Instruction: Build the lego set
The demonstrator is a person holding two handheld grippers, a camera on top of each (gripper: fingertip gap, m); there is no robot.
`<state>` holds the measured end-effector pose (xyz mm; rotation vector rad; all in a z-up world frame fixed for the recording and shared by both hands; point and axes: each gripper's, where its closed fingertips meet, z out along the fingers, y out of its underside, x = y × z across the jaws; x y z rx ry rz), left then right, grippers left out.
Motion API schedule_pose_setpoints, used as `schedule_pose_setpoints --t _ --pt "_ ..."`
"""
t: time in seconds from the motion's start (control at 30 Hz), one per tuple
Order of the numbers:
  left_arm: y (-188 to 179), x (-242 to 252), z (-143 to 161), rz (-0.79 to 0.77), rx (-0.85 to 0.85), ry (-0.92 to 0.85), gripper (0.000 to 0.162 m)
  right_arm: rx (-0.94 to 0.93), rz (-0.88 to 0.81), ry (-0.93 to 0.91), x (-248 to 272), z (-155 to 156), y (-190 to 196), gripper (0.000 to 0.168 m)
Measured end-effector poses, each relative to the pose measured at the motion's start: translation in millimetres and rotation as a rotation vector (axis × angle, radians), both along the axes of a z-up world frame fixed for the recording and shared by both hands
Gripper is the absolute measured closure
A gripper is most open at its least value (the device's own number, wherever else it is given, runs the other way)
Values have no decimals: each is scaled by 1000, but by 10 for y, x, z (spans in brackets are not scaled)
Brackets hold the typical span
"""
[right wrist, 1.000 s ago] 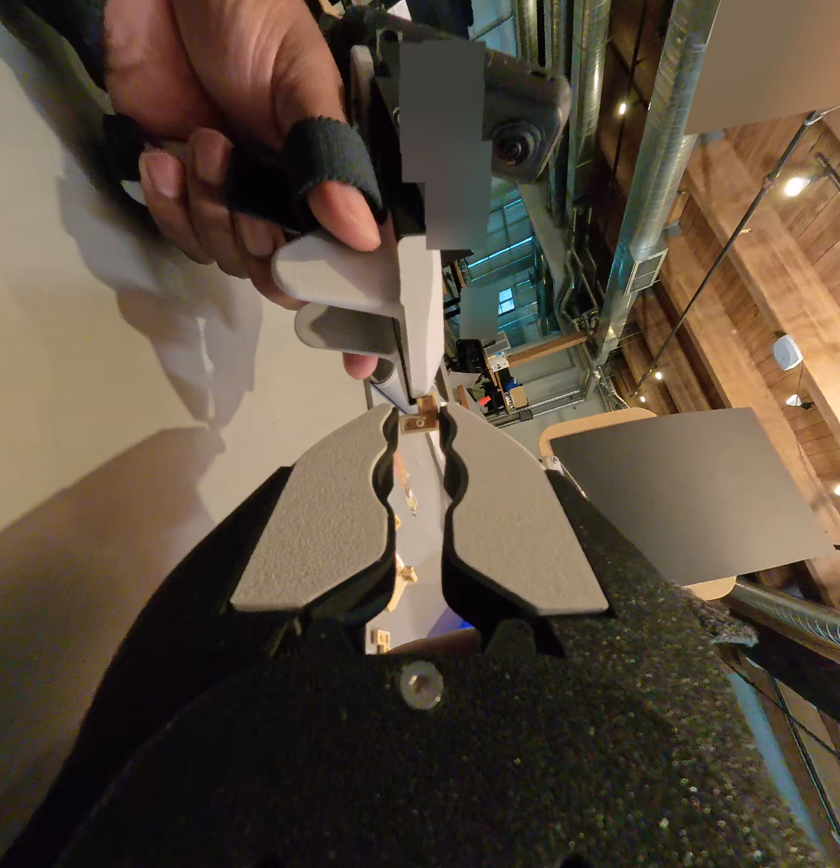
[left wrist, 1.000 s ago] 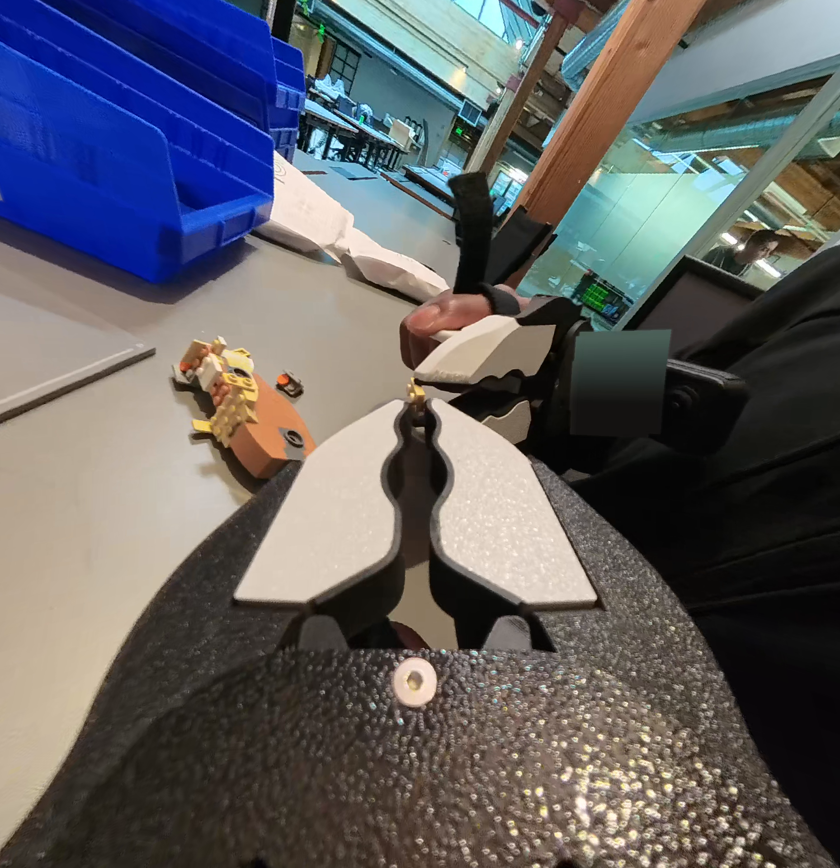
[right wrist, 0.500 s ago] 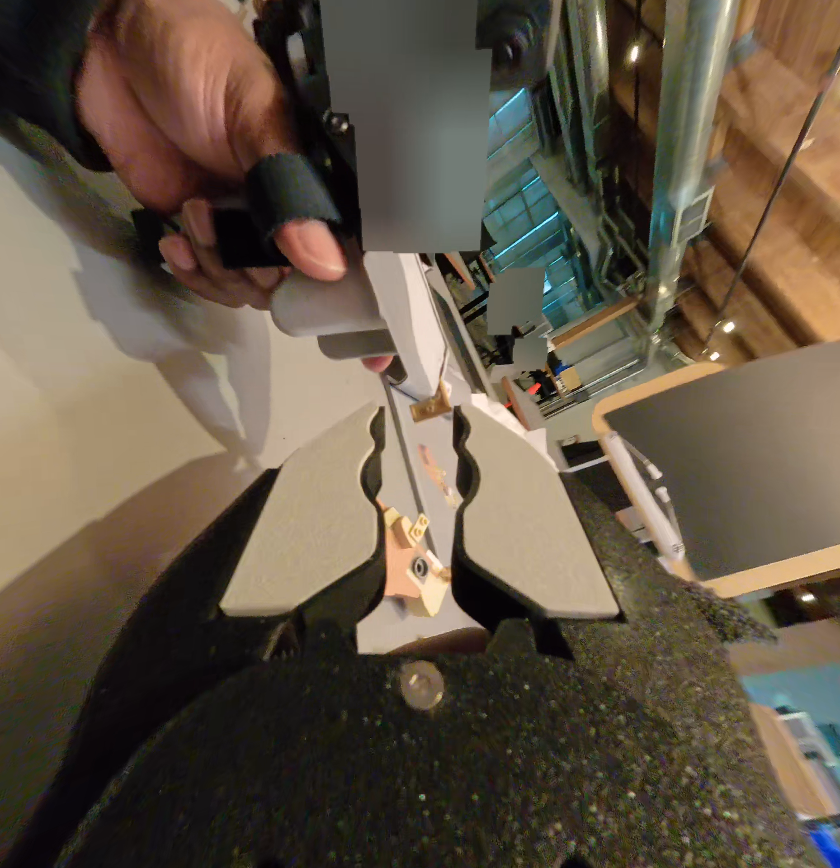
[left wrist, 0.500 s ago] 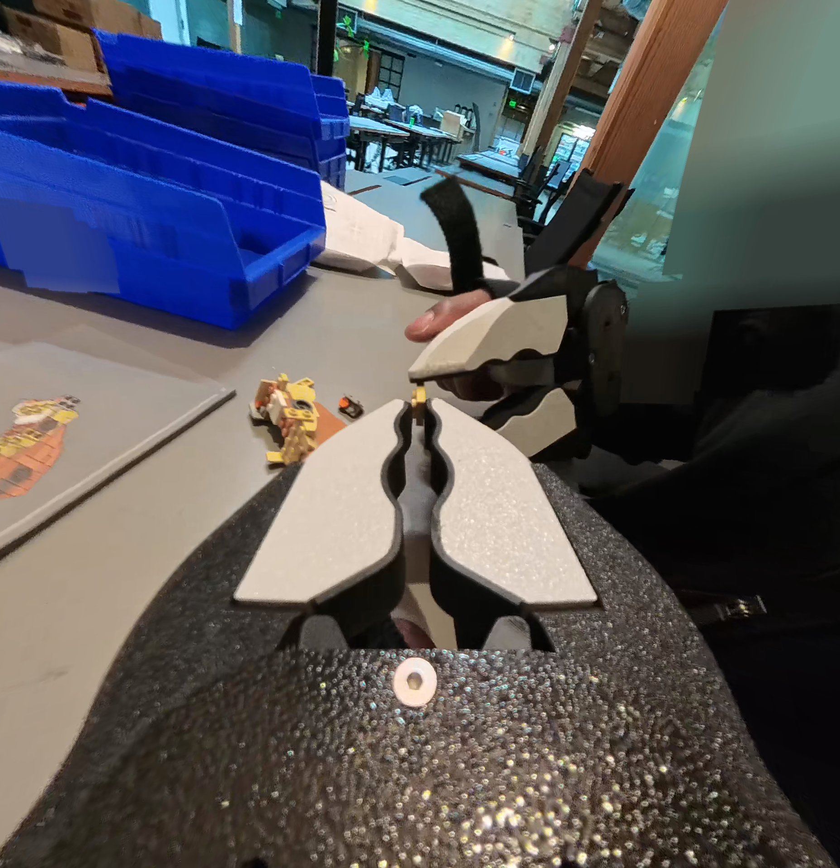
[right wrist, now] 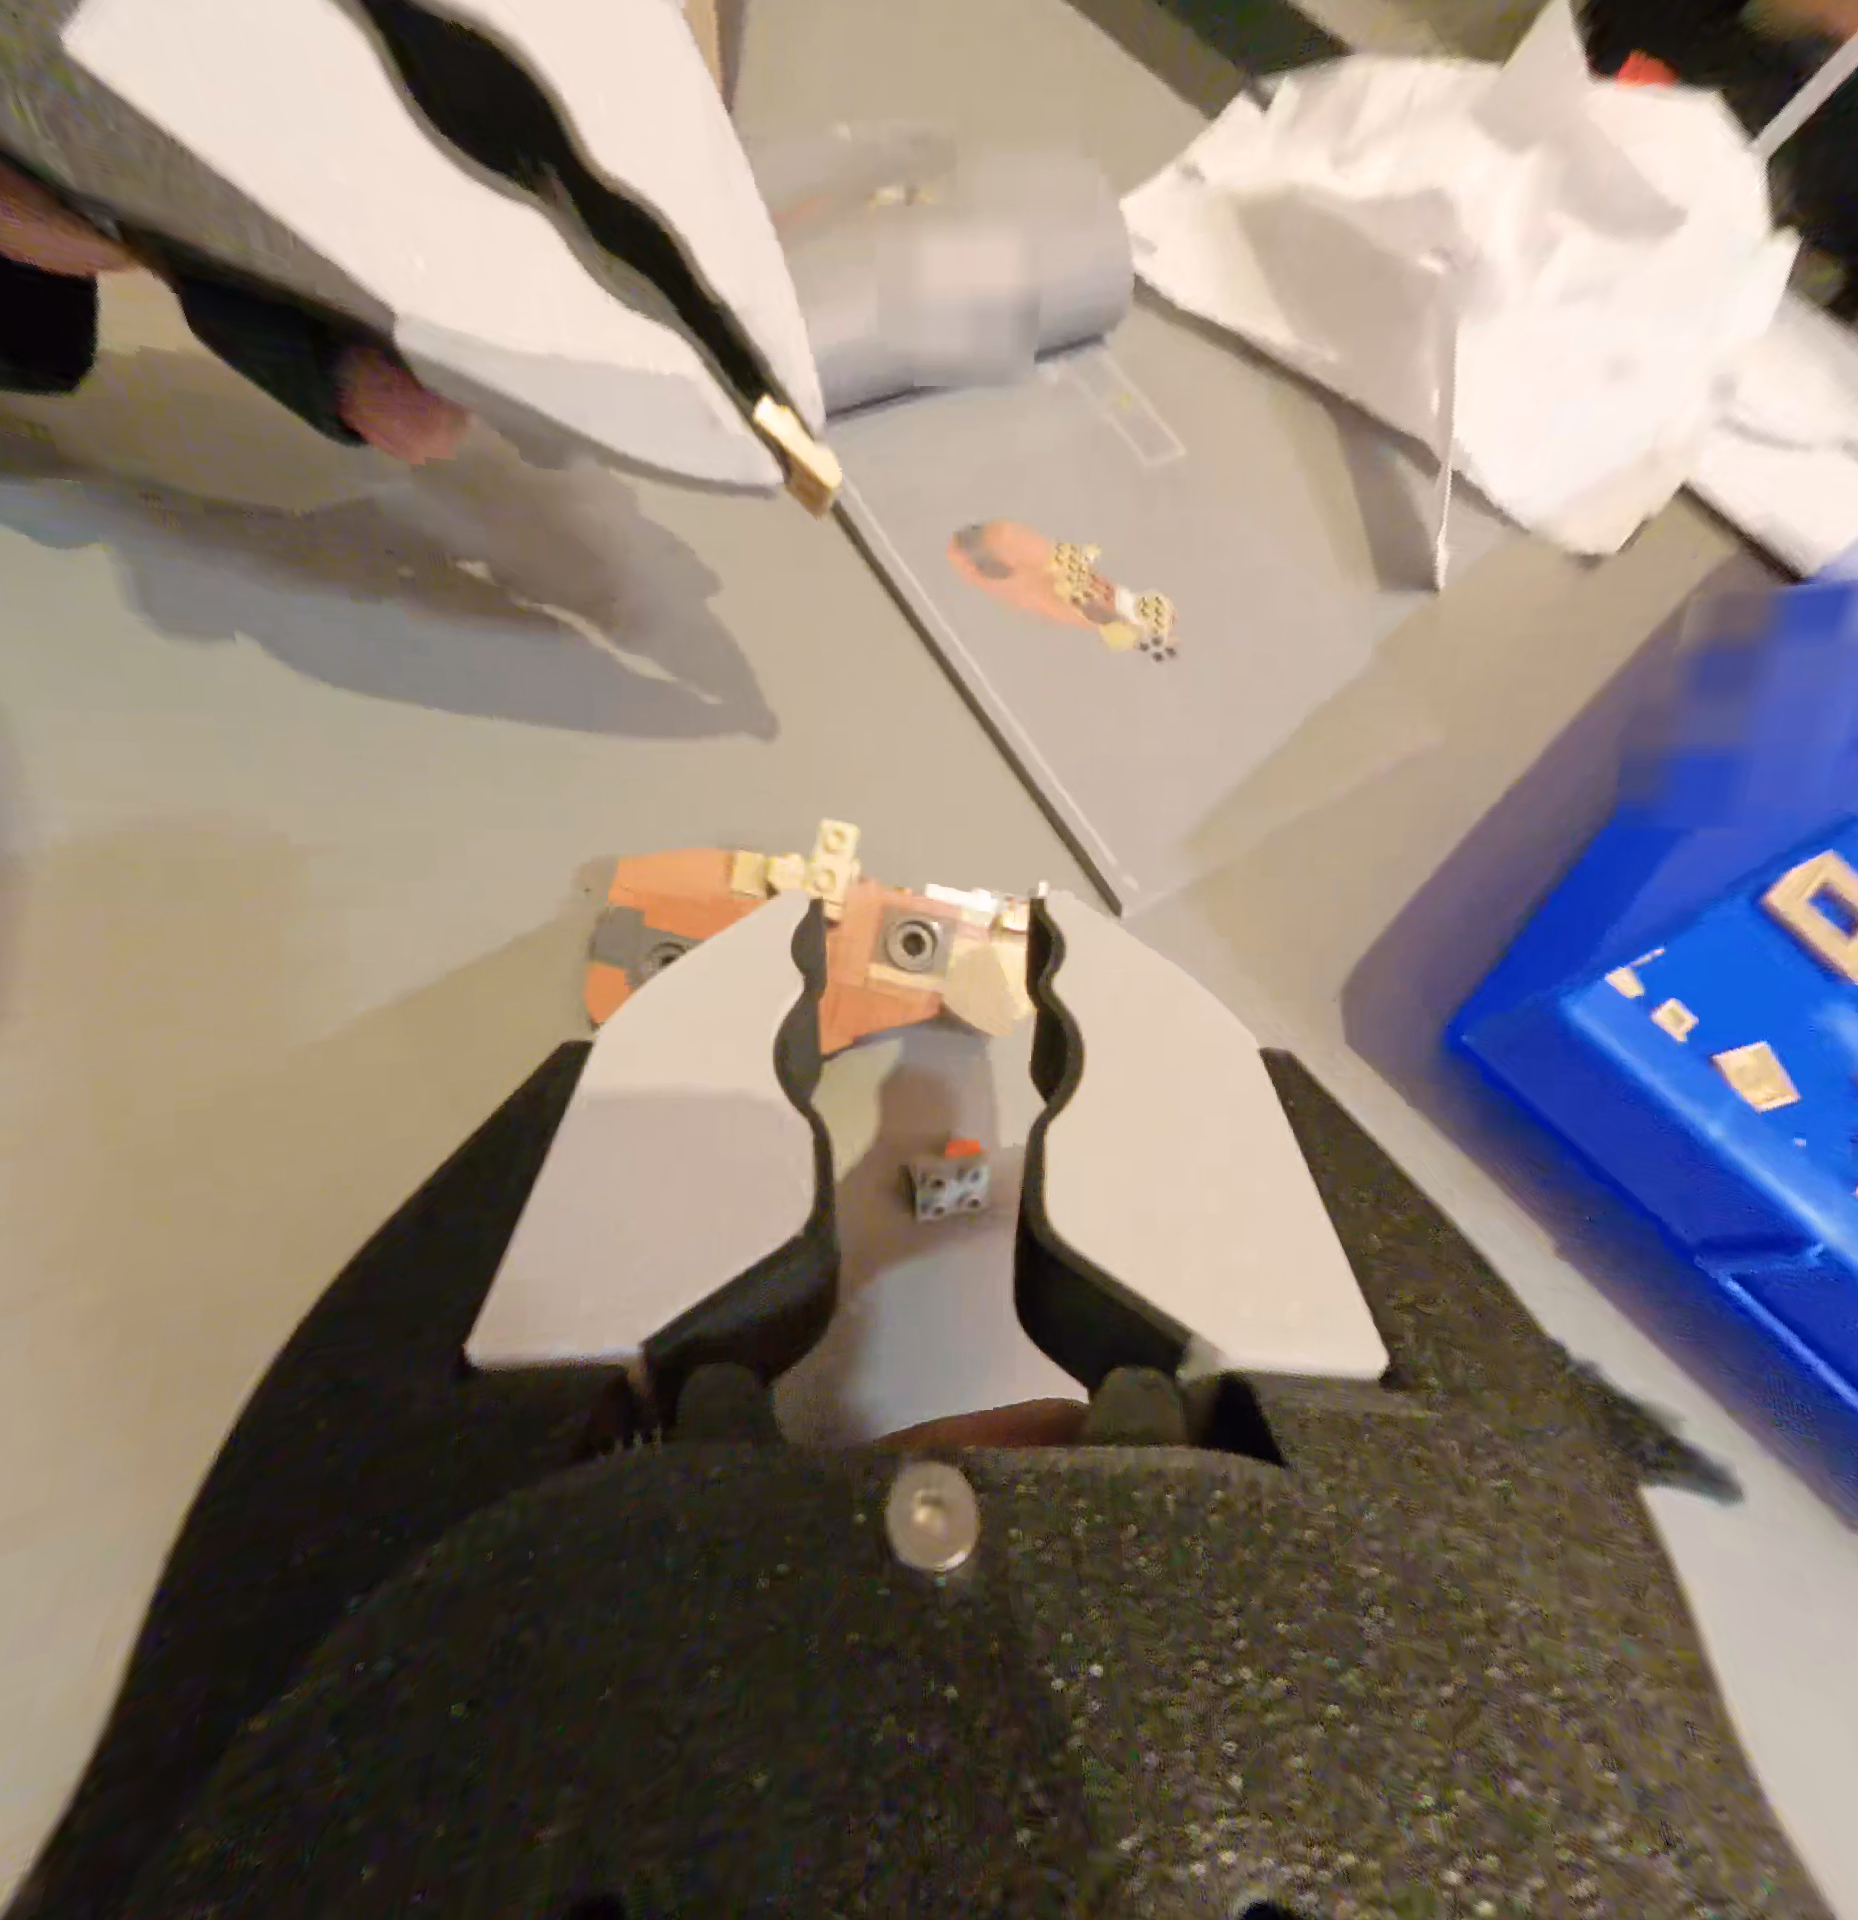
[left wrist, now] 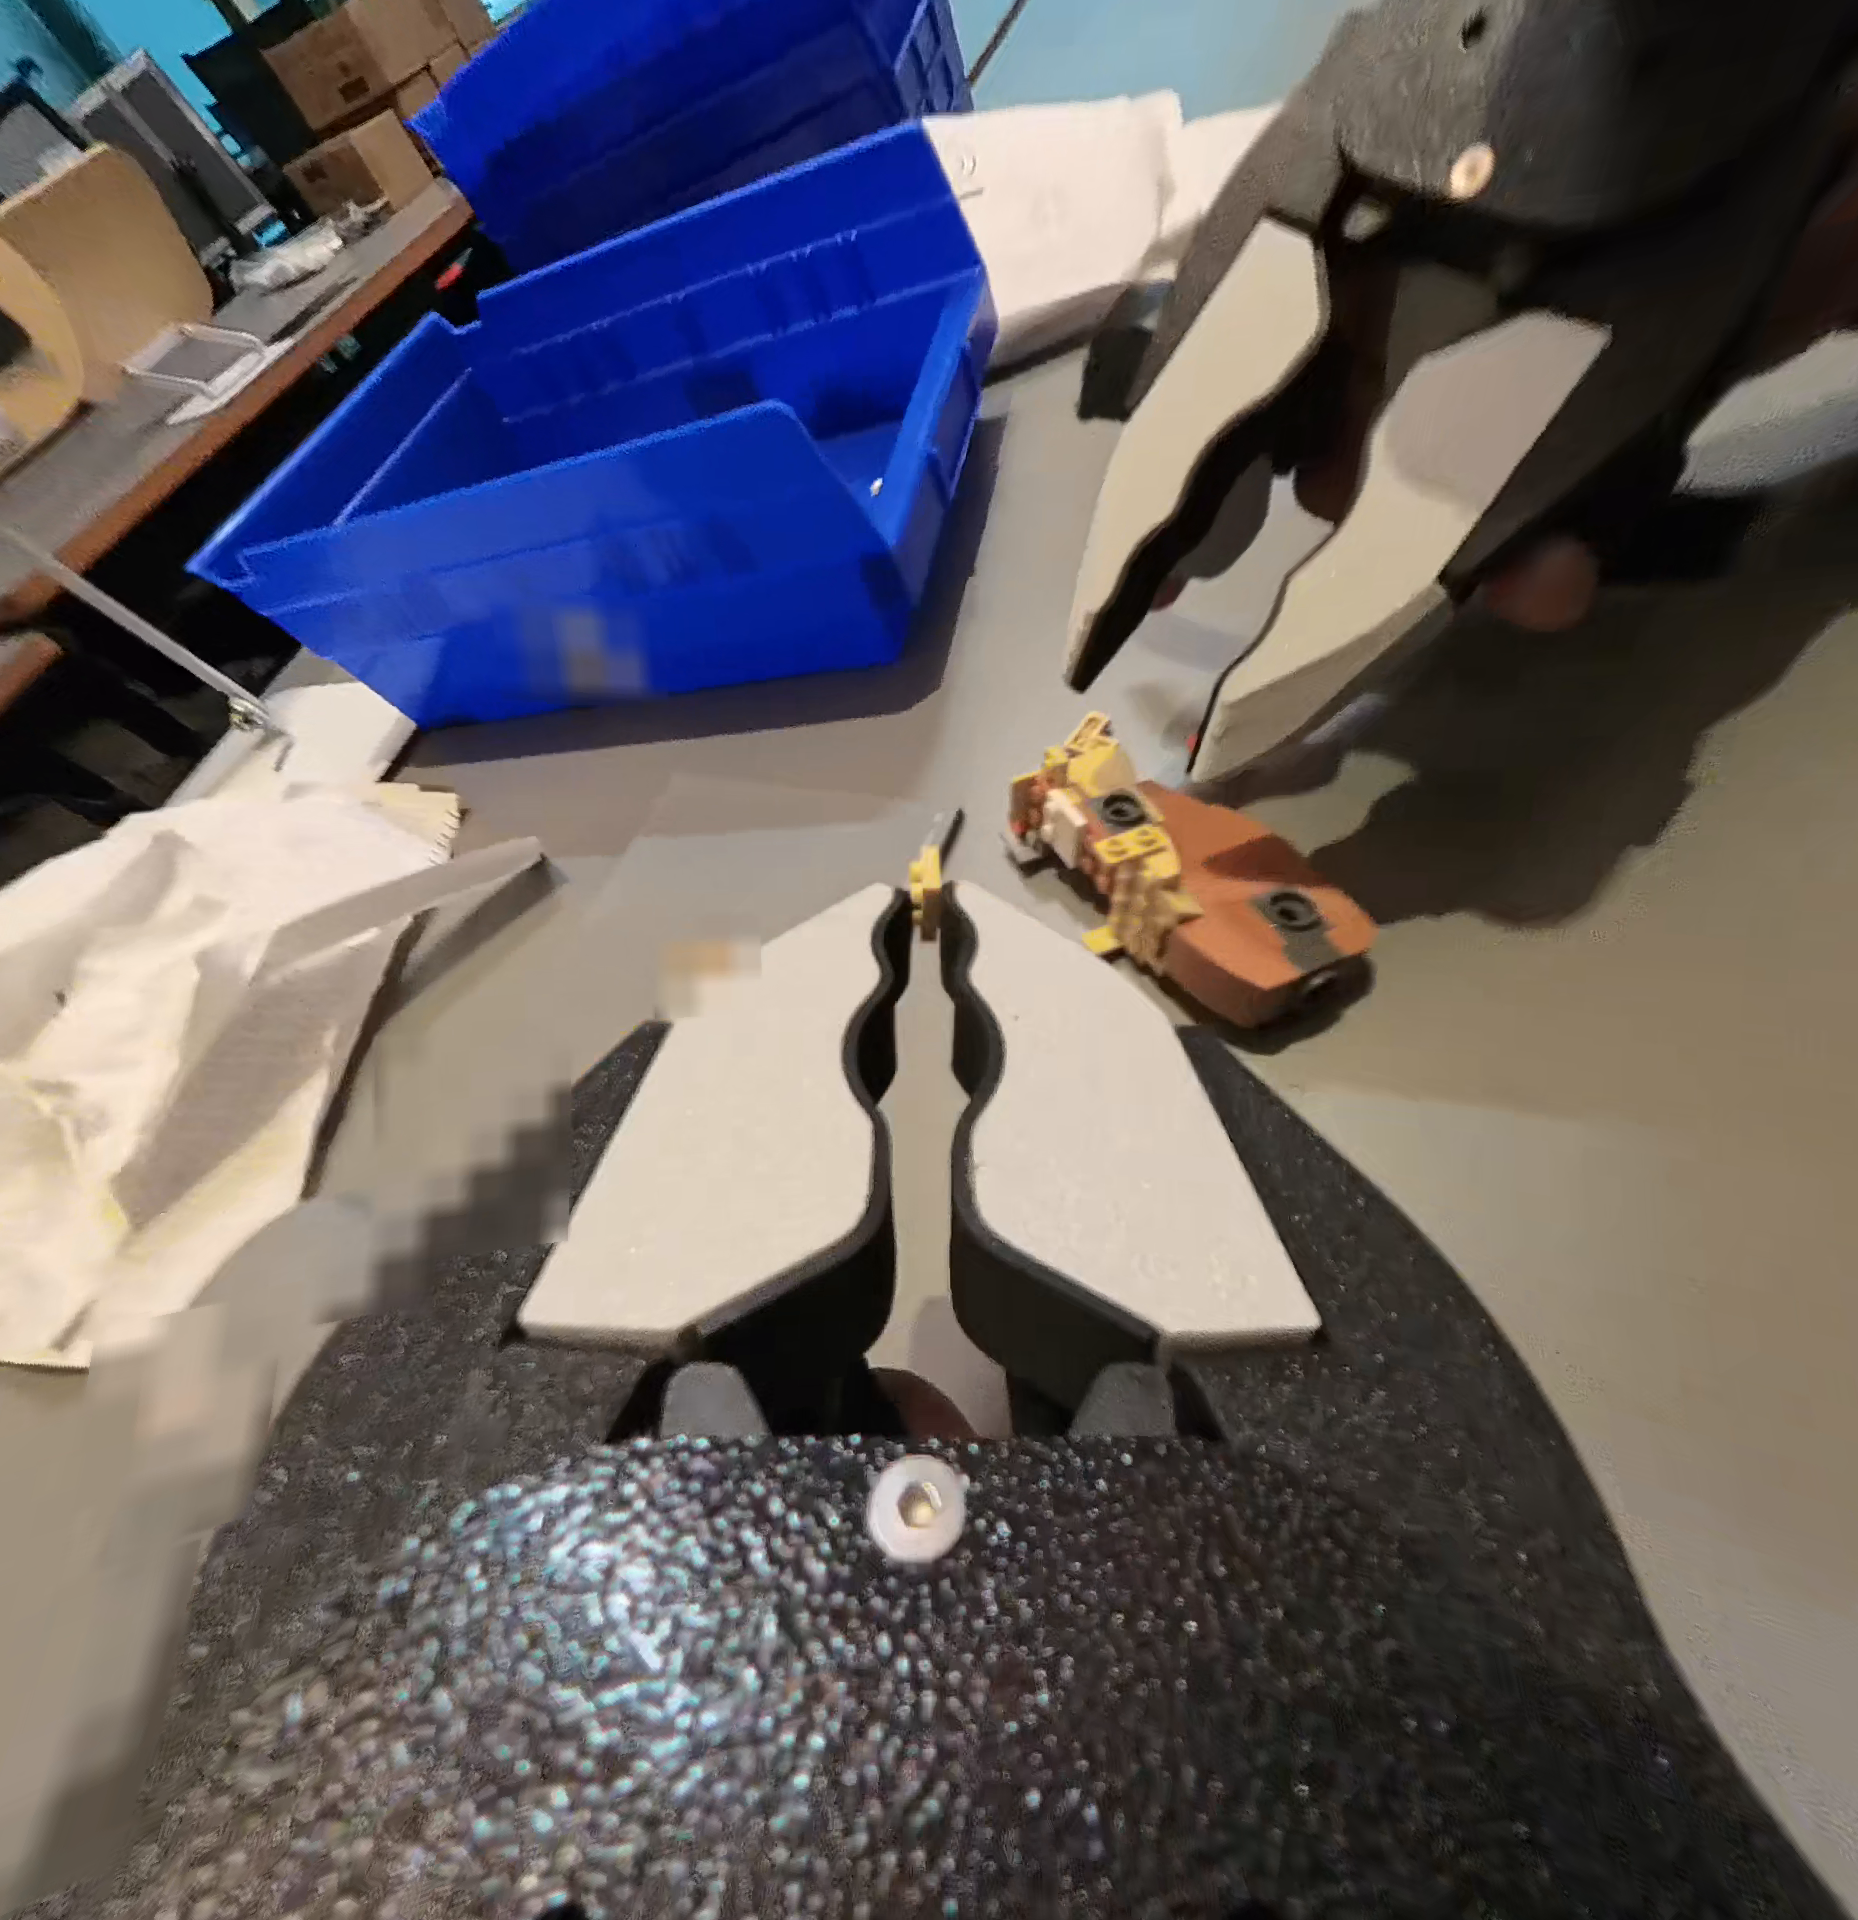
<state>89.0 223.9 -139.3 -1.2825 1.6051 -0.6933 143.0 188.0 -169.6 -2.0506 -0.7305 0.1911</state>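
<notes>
A partly built brown lego model [left wrist: 1216, 904] with tan and yellow parts lies on the grey table [left wrist: 1527, 1195]. My left gripper [left wrist: 927, 904] is shut on a small tan lego piece [left wrist: 927, 894], held just left of the model and a little above the table. My right gripper [right wrist: 925, 914] is open and empty, with its tips on either side of the model [right wrist: 863, 966]. A small grey piece with a red stud [right wrist: 951, 1179] lies on the table between its fingers. In the right wrist view the left gripper [right wrist: 790, 442] shows top left with the tan piece [right wrist: 800, 468].
Blue bins [left wrist: 644, 499] stand behind the model; one [right wrist: 1735, 1091] holds several loose tan pieces. An instruction booklet [right wrist: 1164, 727] lies beyond the model. Crumpled white paper bags [left wrist: 125, 987] lie at the left. The right gripper [left wrist: 1148, 707] hangs over the model's far side. About 8 cm separates my left fingertips from my right.
Both grippers have swung down from a raised, face-to-face pose toward the table. The right gripper has opened wider and come over the model. The left still holds the tan piece.
</notes>
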Motion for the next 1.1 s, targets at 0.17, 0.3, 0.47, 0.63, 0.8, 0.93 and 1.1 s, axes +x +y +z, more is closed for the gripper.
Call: schedule_pose_setpoints --t 0.17,0.3,0.47,0.63,0.8,0.93,1.1 --pt "69 156 -194 5 106 16 158 -131 -8 56 146 -51 153 132" --pt "63 169 -301 27 162 15 158 -214 11 78 180 -106 260 134" --pt "108 138 -390 48 240 51 158 -306 42 102 157 -169 278 141" --pt "94 150 -426 44 241 54 157 -340 32 125 182 -183 275 145" --pt "74 151 -463 36 268 70 157 -374 39 129 153 -235 274 145" --pt "68 138 -493 34 283 88 157 -375 43 131 128 -249 265 146" --pt "61 139 -508 29 291 96 157 -370 42 142 131 -257 248 148"
